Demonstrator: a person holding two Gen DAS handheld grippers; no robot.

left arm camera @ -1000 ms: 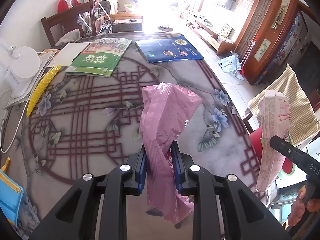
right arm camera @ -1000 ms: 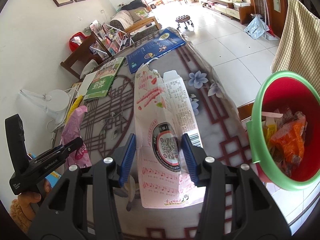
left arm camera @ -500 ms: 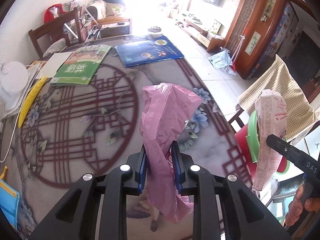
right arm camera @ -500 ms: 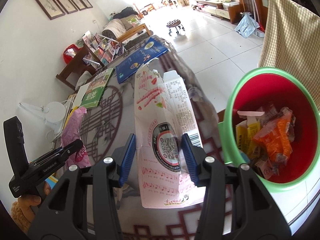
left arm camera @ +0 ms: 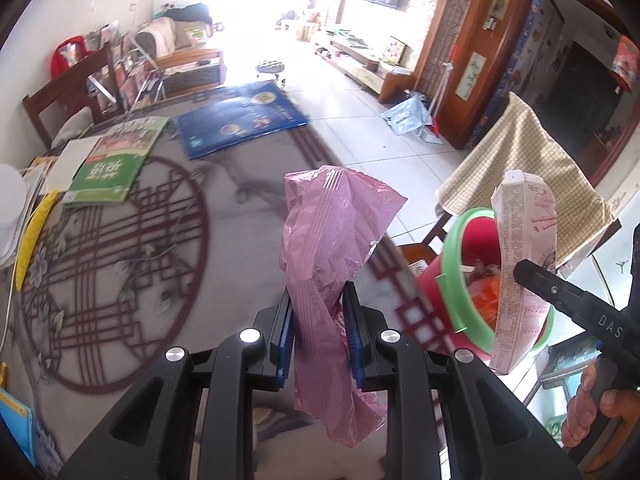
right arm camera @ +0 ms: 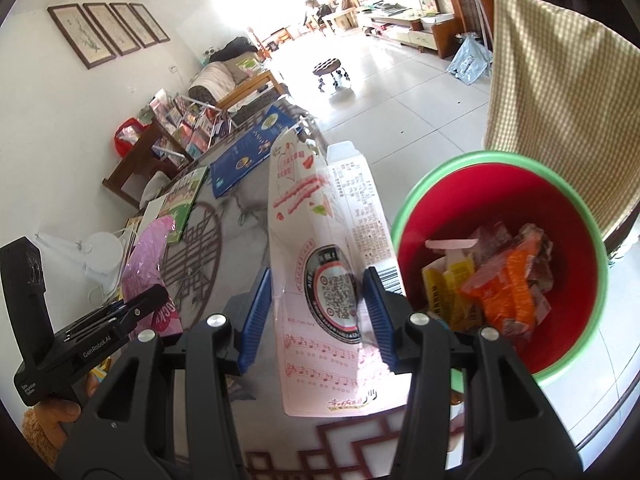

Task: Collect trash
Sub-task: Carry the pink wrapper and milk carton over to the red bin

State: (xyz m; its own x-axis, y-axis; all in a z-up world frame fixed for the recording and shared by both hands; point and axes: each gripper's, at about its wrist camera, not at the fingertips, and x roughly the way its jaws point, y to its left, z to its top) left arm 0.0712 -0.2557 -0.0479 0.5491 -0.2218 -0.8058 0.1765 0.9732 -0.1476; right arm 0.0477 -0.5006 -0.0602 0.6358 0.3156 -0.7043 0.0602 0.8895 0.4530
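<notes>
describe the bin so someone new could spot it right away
Start at the patterned table and go to its right edge, in front of the chair draped with checked cloth. The bin is a round bucket there, already holding wrappers. Nothing else nearby has its red inside and bright green rim.

A lived-in home, living and dining area: a patterned dining table [left arm camera: 168, 240] is filling the near left, a sofa [left arm camera: 176, 40] is sitting far behind it, framed pictures [right arm camera: 108, 32] are hanging on the left wall, and a TV stand [left arm camera: 360, 68] is standing far right.
</notes>
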